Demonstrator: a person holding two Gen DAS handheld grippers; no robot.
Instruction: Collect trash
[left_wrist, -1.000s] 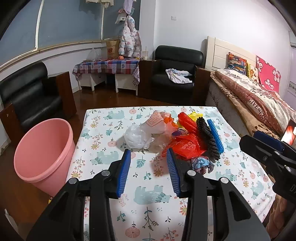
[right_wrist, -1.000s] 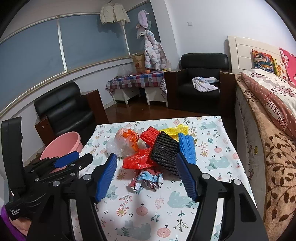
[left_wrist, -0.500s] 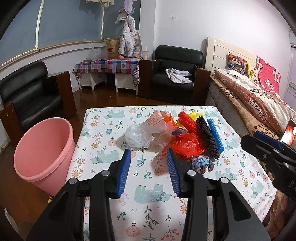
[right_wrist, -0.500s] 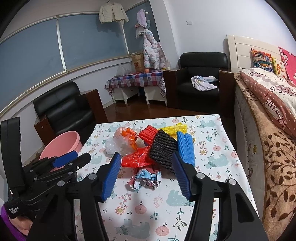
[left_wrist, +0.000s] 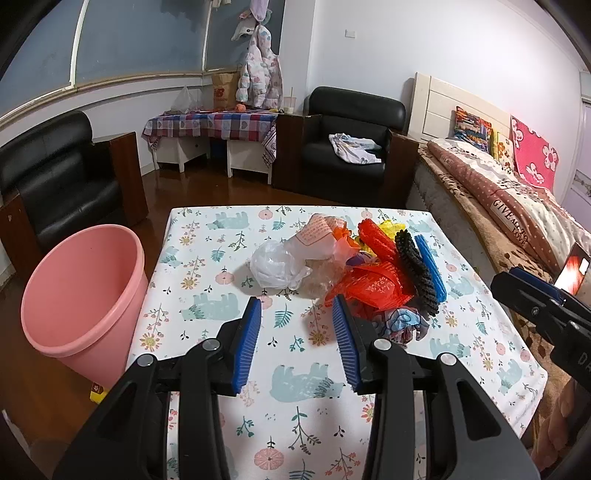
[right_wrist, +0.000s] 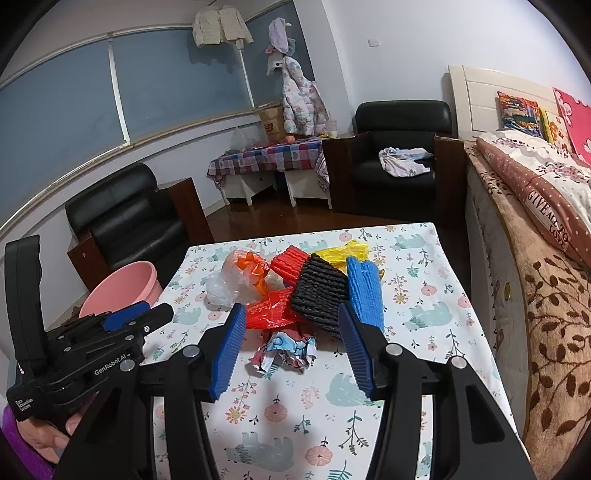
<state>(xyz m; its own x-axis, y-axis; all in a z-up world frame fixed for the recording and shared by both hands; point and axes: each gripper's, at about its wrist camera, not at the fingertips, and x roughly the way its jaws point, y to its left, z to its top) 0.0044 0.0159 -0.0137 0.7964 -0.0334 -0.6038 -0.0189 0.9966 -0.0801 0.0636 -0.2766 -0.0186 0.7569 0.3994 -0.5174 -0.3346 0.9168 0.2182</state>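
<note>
Trash is heaped on the flowered tablecloth (left_wrist: 295, 384): a white plastic bag (left_wrist: 273, 266), a red bag (left_wrist: 373, 284), black foam netting (right_wrist: 321, 291), blue foam (right_wrist: 364, 291) and a crumpled printed wrapper (right_wrist: 288, 350). My left gripper (left_wrist: 295, 306) hovers open just short of the white bag, holding nothing. My right gripper (right_wrist: 291, 314) is closing its jaws above the table. The wrapper shows between its fingers, but the pads do not touch it. A pink bucket (left_wrist: 81, 295) stands on the floor left of the table.
A yellow bag (right_wrist: 343, 253), red foam (right_wrist: 290, 264) and an orange wrapper (right_wrist: 251, 269) lie at the back of the heap. A bed (right_wrist: 535, 258) runs along the table's right side. Black armchairs (left_wrist: 55, 192) and a checked side table (left_wrist: 214, 125) stand beyond.
The right gripper's jaws have drawn closer together around the view of the wrapper. The left gripper and the trash have not moved.
</note>
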